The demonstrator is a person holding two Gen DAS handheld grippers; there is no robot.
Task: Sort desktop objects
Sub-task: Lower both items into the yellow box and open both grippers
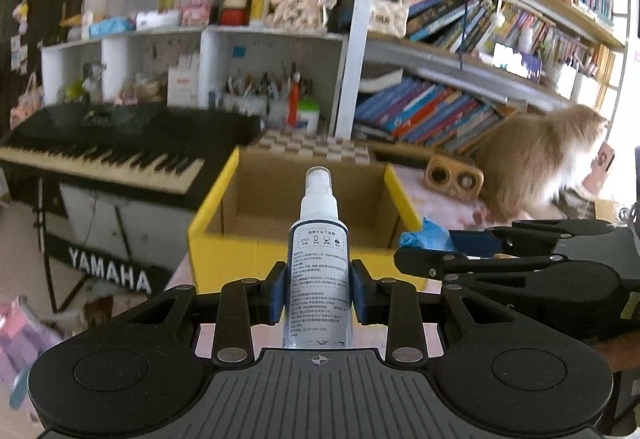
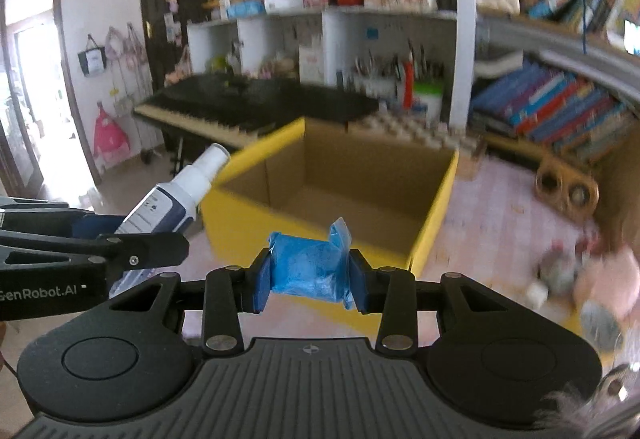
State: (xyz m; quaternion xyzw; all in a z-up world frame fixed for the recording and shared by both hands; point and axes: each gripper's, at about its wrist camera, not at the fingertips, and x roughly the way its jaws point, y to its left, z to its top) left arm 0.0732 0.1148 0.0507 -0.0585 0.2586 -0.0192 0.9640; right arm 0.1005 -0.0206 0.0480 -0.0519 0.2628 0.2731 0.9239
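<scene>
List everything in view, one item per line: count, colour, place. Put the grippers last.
spray bottle: one, white with a dark band, clamped in the left gripper
wrapped packet: one, blue, clamped in the right gripper
cardboard box: one, yellow outside, brown inside, open, ahead of both grippers
keyboard: one, black, marked YAMAHA, left of the box
wooden holder: one, tan with two round holes, right of the box
cat: one, tan and white, far right, by the books
books: many, mixed colours, shelves on the right
pen pots: several, white cubby behind the box
left gripper: black, blue pads, shut
right gripper: black, blue pads, shut
</scene>
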